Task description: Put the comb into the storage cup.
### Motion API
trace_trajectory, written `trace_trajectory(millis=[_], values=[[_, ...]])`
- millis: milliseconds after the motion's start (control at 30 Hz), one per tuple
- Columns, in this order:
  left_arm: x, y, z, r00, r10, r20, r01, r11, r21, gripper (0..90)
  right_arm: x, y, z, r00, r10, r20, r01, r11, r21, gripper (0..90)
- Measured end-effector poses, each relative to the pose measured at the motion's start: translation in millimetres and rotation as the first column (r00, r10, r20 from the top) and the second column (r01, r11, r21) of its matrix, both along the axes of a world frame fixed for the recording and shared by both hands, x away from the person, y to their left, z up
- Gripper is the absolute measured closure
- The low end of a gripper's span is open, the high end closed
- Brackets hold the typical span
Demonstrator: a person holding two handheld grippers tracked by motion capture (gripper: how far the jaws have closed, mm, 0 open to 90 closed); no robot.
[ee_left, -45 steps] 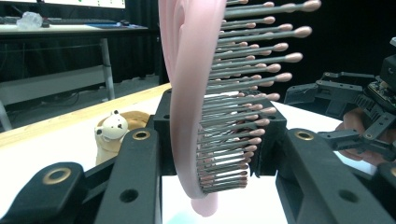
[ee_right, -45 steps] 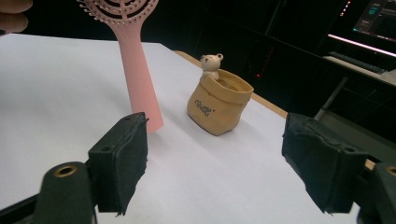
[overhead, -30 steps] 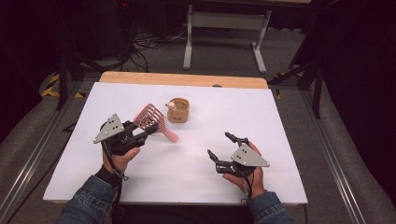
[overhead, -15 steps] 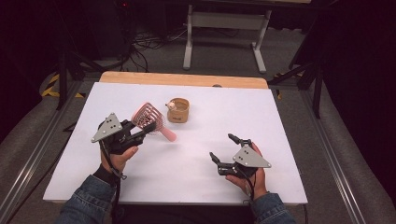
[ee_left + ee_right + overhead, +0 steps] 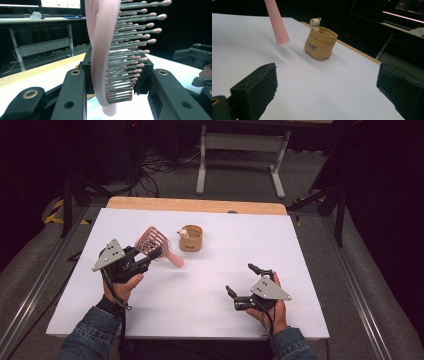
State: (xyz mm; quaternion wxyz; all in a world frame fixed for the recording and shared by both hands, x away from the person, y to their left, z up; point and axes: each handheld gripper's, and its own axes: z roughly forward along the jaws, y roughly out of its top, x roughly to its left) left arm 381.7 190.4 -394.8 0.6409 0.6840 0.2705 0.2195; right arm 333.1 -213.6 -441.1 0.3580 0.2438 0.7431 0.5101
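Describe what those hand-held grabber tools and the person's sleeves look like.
Both the left gripper and right gripper are black, jointed, with brass-coloured pivot pins and a grey three-cornered plate on top. A black cable trails from each. The person wears blue denim sleeves.

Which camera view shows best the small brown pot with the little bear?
The right gripper view: the pot stands close and sharp, with the bear at its rim. The high view shows the pot small, beside the pink brush. In the left gripper view the brush blocks the middle.
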Motion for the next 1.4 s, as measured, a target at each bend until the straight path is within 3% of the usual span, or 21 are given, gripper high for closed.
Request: trace_trajectory(millis=[367,767,1400], values=[[2.6,2.7,3.2,0.9995,0.031,0.008,-0.031,0.9994,0.014,63.2,1.5,0.0,-2.7,0.9999,-0.017,0.0,0.017,1.0,-0.005,5.0],[11.4,15.4,21.3,0.9968,0.075,0.028,-0.076,0.9964,0.038,63.2,1.8,0.5,-2.9,0.9997,-0.026,0.002,0.026,1.0,-0.008,5.2],[34.2,6.2,38.5,0.992,0.109,0.064,-0.113,0.9912,0.068,63.2,2.2,0.0,-3.2,0.9994,-0.034,0.01,0.034,0.999,-0.015,5.8]])
